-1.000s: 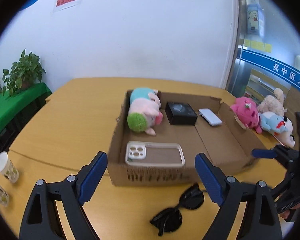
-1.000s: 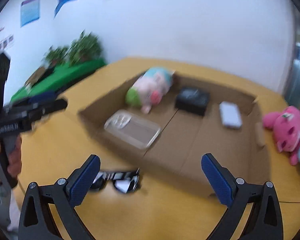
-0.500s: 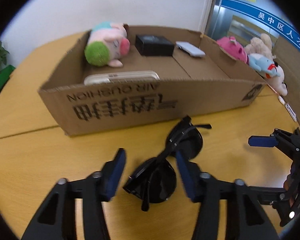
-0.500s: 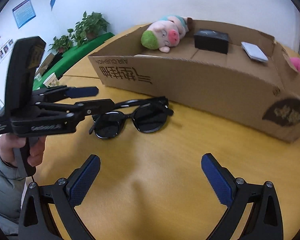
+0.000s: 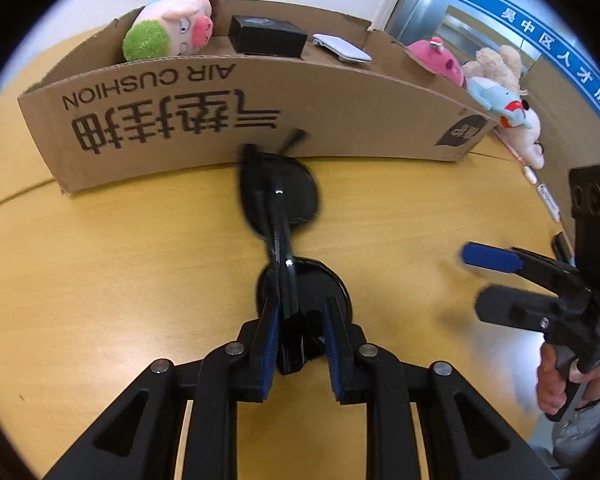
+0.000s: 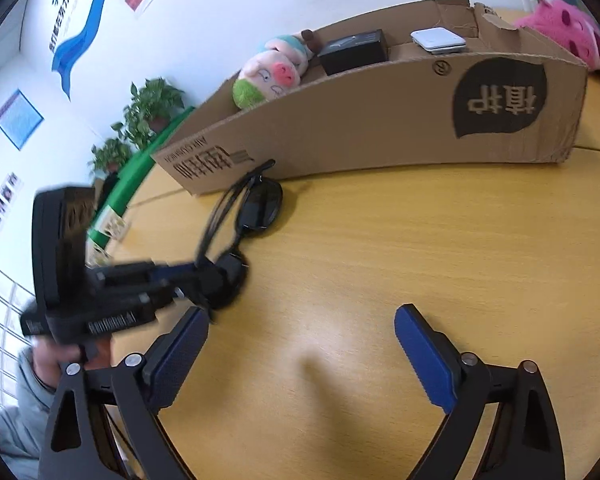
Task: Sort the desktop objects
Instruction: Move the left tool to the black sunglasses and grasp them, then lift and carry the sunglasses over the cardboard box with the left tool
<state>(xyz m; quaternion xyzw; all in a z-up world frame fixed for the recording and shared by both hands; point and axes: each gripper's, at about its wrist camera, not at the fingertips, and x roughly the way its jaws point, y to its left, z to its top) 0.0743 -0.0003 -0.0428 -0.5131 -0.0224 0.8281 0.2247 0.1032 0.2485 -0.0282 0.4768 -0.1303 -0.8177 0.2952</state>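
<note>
Left wrist view shows the black sunglasses [image 5: 284,236] right in the middle, folded up, on the yellow table [image 5: 100,280] just in front of the big cardboard box [image 5: 340,120]. The left gripper [image 5: 299,336] has its two blue pads pressed in on the near end of the sunglasses, so it is pinching them. I cannot tell if the sunglasses are lifted yet or if the far lens is touching the table. From the right wrist view, the far tip of the sunglasses [image 6: 244,216] looks very close to the box wall [image 6: 380,128]. The right gripper [image 6: 300,360] has its pads spread wide apart and holds nothing; it hangs over a bare bit of table. Inside the box I can see a pig plushie [image 5: 172,24], a black box [image 5: 266,36] and a small white gadget [image 5: 342,48], so I think some sorting is already done. Outside the box, on the far side, sit a pink plush toy [image 5: 436,60], a tan plush toy [image 5: 496,64] and a blue plush toy [image 5: 496,100]. My guess is those are waiting to go in. So the job looks about half done: the sunglasses are grabbed but not in the box, and the toys are next.
</note>
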